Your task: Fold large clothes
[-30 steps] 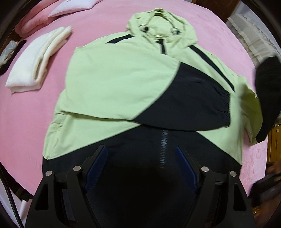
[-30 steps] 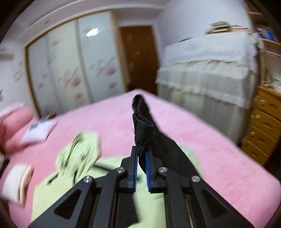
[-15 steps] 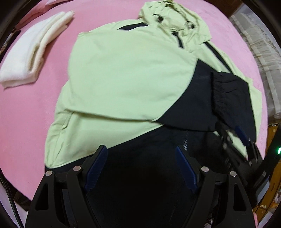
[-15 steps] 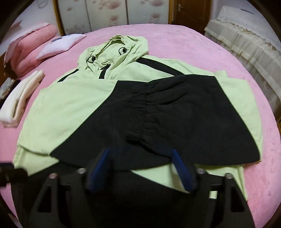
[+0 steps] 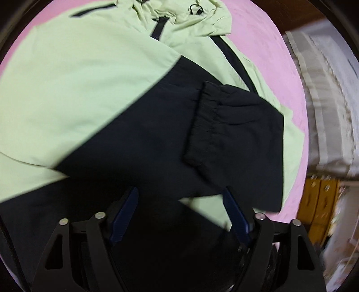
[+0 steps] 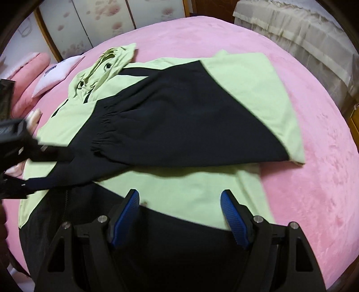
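We see a green and black jacket lying front up on a pink bed, hood toward the wardrobe side. Both sleeves lie folded across the chest, black ends overlapping. In the right view the right sleeve lies over the front with its gathered cuff near the middle. In the left view the same cuff sits on top of the left sleeve.

Left gripper hangs over the black lower hem, fingers apart; its jaws have just been closing a little and only flat cloth shows below them, nothing pinched. Right gripper hangs over the lower front, where green meets black, fingers wide apart; its jaws have just been opening and nothing sits between the pads.

In the right view the left gripper shows at the left edge, with fingertips of a hand behind it. We cannot tell if it touches the jacket.

A white pillow and a pink quilt roll lie beyond the hood. A cream-covered piece of furniture stands past the bed's far side. A yellow drawer unit shows at right in the left view, blurred.
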A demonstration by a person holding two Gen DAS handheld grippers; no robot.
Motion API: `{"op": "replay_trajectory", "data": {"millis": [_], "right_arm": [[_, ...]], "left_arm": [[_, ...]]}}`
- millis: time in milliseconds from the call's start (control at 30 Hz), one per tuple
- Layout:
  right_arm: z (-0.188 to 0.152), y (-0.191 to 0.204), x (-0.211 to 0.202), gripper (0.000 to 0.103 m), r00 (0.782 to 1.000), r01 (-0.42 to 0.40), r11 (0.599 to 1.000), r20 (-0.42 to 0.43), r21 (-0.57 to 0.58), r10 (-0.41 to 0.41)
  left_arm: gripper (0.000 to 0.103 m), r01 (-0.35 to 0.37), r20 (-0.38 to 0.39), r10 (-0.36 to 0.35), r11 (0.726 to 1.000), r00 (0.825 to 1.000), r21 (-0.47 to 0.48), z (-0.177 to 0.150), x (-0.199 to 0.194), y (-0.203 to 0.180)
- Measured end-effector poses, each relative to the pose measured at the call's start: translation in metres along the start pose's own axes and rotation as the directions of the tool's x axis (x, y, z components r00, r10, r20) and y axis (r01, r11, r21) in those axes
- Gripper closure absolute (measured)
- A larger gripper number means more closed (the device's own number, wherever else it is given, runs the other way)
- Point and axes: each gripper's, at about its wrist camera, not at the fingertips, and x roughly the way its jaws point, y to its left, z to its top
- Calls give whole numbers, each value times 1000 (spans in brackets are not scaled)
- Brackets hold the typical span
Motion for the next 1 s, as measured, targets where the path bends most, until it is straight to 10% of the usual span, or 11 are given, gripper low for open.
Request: {"op": "replay_trajectory", "data": {"millis": [367, 467, 600, 700, 1000], "right_arm": [[1, -46, -10, 28, 999, -37, 983, -31, -181, 32], [-6, -64, -12, 28, 999, -25, 990, -25, -138, 21], [-7, -86, -1, 28, 998, -38, 998, -45, -55, 36], [3, -93, 4, 28, 998, -64, 998, -21, -20, 64], [25, -81, 26, 28, 995, -91, 992, 29, -85, 94]], "left_arm": [[52, -76, 83, 84, 993, 993, -86, 9, 52, -38], [60, -71, 75, 76, 995, 994, -68, 10, 60, -51], [94, -1, 72, 8, 994, 997, -107, 15, 71, -60], [95, 36, 128, -18, 990, 992, -136, 17, 72, -67], [96, 239, 358, -249, 968, 900, 71, 40, -3, -154]]}}
